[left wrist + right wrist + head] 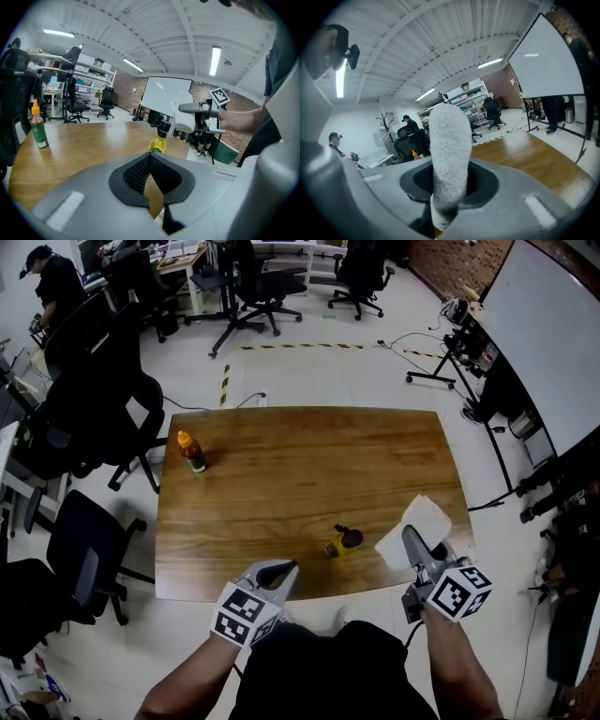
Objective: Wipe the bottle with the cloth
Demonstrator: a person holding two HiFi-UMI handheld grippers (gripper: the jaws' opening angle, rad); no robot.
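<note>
A small yellow bottle [339,543] with a black cap stands on the wooden table [281,484] near its front edge; in the left gripper view the bottle [157,143] looks upright. My right gripper [413,542] is to its right, shut on a white fluffy cloth [413,524] that sticks up between the jaws. The right gripper view shows the cloth [449,150] pinched in that gripper [448,190]. My left gripper [282,570] hovers at the table's front edge, left of the bottle and apart from it. Its jaws are shut with nothing in them [150,165].
A red sauce bottle [193,453] with an orange cap stands at the table's far left. Black office chairs [89,437] crowd the left side. A whiteboard [548,329] and stands with cables line the right. A person [52,287] stands at the far left.
</note>
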